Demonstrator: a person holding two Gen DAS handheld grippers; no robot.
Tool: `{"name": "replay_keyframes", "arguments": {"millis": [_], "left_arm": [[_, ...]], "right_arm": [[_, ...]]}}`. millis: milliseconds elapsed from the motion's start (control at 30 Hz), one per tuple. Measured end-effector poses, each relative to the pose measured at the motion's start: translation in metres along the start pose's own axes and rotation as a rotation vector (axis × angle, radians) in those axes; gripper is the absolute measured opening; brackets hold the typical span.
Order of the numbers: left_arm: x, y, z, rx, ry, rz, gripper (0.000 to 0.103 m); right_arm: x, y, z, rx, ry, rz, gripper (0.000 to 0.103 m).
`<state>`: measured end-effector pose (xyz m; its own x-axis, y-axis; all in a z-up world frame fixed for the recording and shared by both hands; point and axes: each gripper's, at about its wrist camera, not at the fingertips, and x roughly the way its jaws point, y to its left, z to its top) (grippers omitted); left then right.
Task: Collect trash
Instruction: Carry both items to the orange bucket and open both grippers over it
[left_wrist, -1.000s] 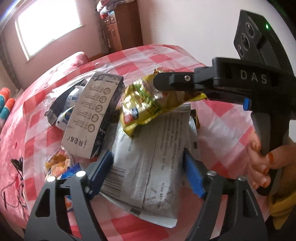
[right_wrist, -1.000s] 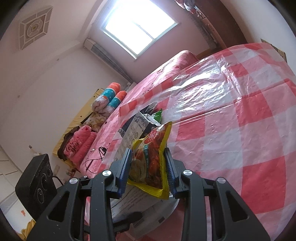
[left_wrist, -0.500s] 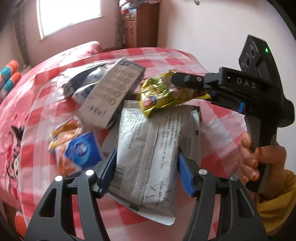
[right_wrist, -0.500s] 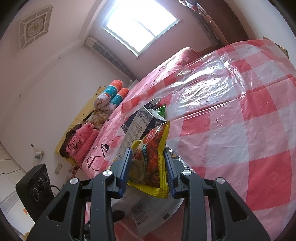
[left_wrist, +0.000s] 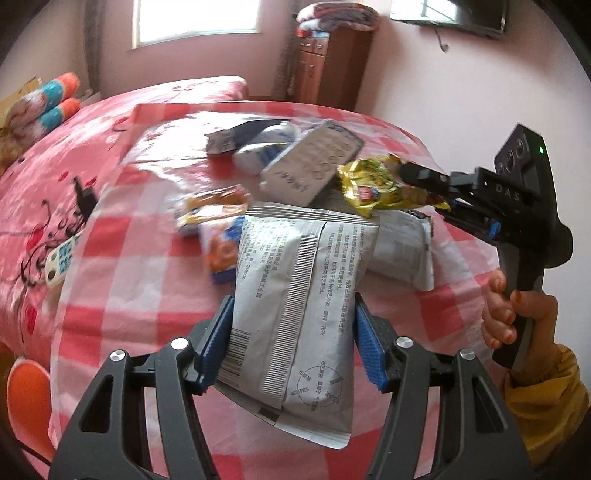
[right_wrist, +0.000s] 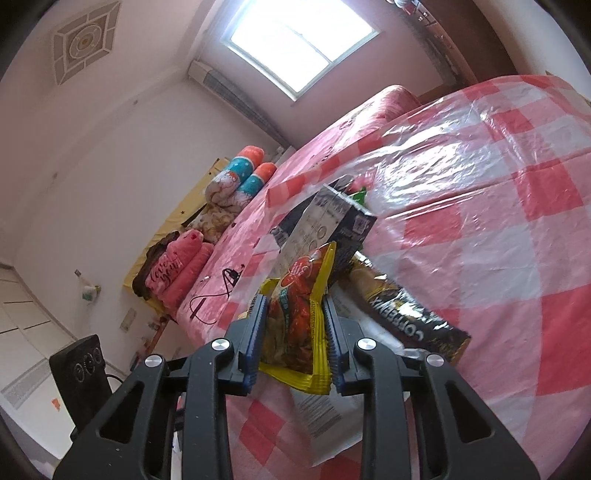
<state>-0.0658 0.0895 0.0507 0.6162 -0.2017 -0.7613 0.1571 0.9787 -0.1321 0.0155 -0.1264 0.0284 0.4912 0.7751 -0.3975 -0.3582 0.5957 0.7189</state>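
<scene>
My left gripper is shut on a large grey printed packet and holds it above the red checked table. My right gripper is shut on a yellow snack wrapper; the wrapper also shows in the left wrist view, at the right gripper's fingertips. More trash lies on the table: a grey carton, a blue and white wrapper, an orange and yellow wrapper, a black coffee packet.
A second grey packet lies under the held one. A remote control lies on the pink bed at left. A wooden cabinet stands by the far wall. Rolled blankets lie on the bed.
My left gripper has drawn back and lifted with the grey packet, so more of the table and bed shows. My right gripper keeps the yellow wrapper and has shifted slightly away.
</scene>
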Motion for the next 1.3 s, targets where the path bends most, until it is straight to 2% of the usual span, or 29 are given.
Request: {"name": "replay_keyframes", "arguments": {"millis": [233, 467, 733, 1100, 1200, 1300], "left_arm": [[-0.015, 0.030, -0.011, -0.076, -0.034, 0.003, 0.062], [-0.029, 0.059, -0.024, -0.149, -0.064, -0.003, 0.063], [-0.052, 0.114, -0.049, -0.280, -0.101, 0.055, 0.063], [-0.095, 0.212, -0.102, -0.524, -0.160, 0.213, 0.063], [-0.103, 0.236, -0.120, -0.593, -0.169, 0.251, 0.063], [-0.106, 0.259, -0.139, -0.673, -0.173, 0.265, 0.063]], "right_arm": [[0.011, 0.020, -0.004, -0.048, 0.028, -0.007, 0.030], [0.029, 0.044, -0.013, -0.068, 0.076, 0.025, 0.030], [0.069, 0.087, -0.038, -0.119, 0.193, 0.062, 0.030], [0.149, 0.199, -0.083, -0.314, 0.415, 0.159, 0.030], [0.174, 0.233, -0.100, -0.382, 0.472, 0.197, 0.024], [0.192, 0.257, -0.115, -0.440, 0.507, 0.219, 0.024]]}}
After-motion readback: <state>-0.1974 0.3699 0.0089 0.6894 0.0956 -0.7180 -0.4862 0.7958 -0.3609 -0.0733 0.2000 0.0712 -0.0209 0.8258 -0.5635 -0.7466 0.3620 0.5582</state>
